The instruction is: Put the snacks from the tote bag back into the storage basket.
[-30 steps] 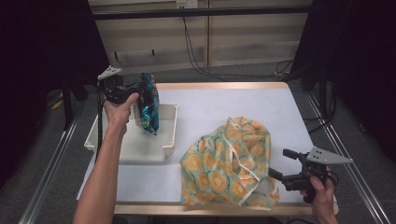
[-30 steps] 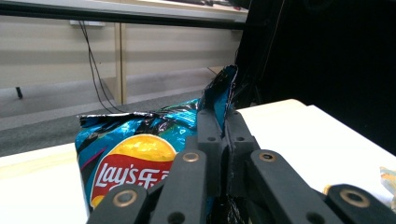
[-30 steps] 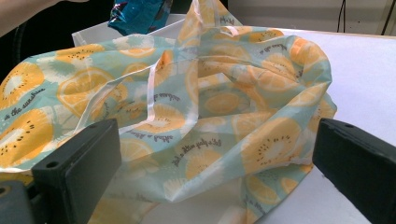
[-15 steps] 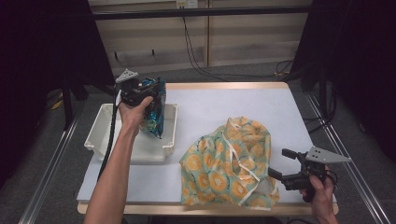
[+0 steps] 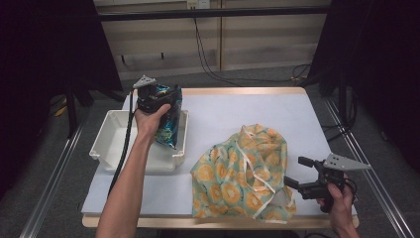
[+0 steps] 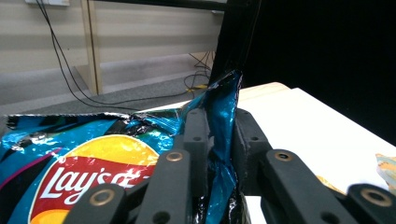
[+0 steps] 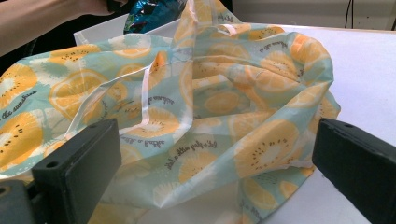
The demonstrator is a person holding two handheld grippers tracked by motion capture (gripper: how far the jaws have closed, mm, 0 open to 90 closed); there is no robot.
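Left tool (image 5: pixel 159 105), upper left of the high view, has its jaws on the top edge of the Lay's chip bag (image 5: pixel 168 121), and they have just been easing apart, the crinkled blue foil pinched between the pads in the left tool's own view. The bag hangs below the tool, over the right end of the white tray (image 5: pixel 111 144). Lower right, the right tool (image 5: pixel 292 172) sits with jaws wide apart, just beside the orange-print fabric bag (image 5: pixel 242 173) on the table (image 5: pixel 297 114).
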